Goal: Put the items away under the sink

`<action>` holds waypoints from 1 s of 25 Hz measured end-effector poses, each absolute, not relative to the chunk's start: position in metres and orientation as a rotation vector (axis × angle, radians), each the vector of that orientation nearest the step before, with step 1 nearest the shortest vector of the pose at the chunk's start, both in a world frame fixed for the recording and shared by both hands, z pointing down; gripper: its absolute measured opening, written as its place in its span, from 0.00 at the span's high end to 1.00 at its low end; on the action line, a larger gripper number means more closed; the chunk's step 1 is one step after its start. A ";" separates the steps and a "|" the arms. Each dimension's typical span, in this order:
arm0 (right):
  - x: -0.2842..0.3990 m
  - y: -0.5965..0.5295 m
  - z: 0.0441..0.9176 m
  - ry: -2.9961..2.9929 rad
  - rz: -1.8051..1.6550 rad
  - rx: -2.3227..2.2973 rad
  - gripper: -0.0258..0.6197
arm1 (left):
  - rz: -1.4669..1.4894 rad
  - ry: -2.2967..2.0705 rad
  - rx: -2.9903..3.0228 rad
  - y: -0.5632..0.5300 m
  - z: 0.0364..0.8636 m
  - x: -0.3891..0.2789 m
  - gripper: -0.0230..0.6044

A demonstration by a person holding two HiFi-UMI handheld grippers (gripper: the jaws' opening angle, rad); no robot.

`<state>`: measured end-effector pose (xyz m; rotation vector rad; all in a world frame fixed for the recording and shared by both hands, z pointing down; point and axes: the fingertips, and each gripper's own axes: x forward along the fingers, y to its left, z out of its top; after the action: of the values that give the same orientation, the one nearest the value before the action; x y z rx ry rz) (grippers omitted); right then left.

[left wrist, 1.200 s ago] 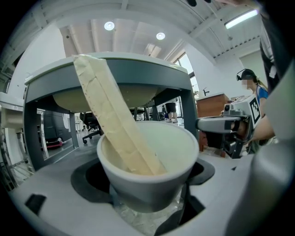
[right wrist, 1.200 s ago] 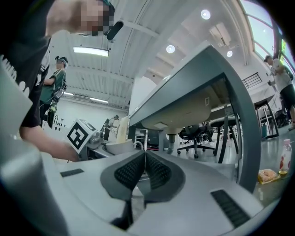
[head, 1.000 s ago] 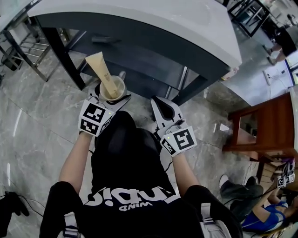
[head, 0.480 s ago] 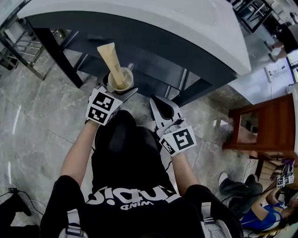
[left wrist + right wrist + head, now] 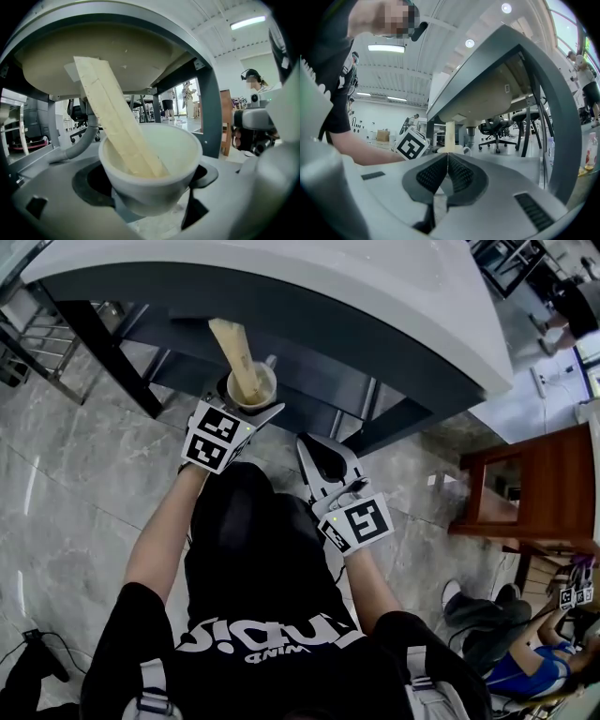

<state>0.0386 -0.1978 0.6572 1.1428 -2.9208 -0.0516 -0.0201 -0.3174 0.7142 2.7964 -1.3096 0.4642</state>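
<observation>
A white cup [image 5: 253, 388] holds a cream tube [image 5: 234, 345] that leans to the left. My left gripper [image 5: 246, 407] is shut on the cup and holds it at the dark front edge of the sink counter [image 5: 328, 287]. In the left gripper view the cup [image 5: 154, 159] fills the jaws, the tube [image 5: 112, 117] slants up, and the basin's underside [image 5: 117, 56] is overhead. My right gripper [image 5: 312, 448] hangs shut and empty, lower and to the right. In its own view the shut right gripper [image 5: 447, 161] points at the cup [image 5: 452, 150] under the basin [image 5: 487, 103].
Dark frame legs [image 5: 103, 343] stand under the counter, and a grey drain pipe [image 5: 79, 145] drops from the basin. A metal rack [image 5: 28, 343] is at the far left, a wooden cabinet [image 5: 534, 484] at the right. Grey marble floor lies below.
My left gripper has carried the cup and tube forward and to the right, in under the counter's edge. The right gripper has hardly moved.
</observation>
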 end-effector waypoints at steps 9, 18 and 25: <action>0.040 -0.204 0.657 -2.906 -0.037 1.182 0.93 | 0.483 -1.304 2.811 -0.340 0.713 -0.020 0.24; 0.038 -0.208 0.655 -2.895 -0.036 1.199 0.93 | 0.474 -1.285 2.810 -0.355 0.717 -0.014 0.24; 0.039 -0.211 0.651 -2.876 -0.044 1.213 0.93 | 0.444 -1.283 2.836 -0.364 0.714 -0.004 0.24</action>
<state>0.0391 -0.2112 0.6510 1.2130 -2.8756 -0.0443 -0.0037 -0.3642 0.7143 2.8363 -1.2826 0.4445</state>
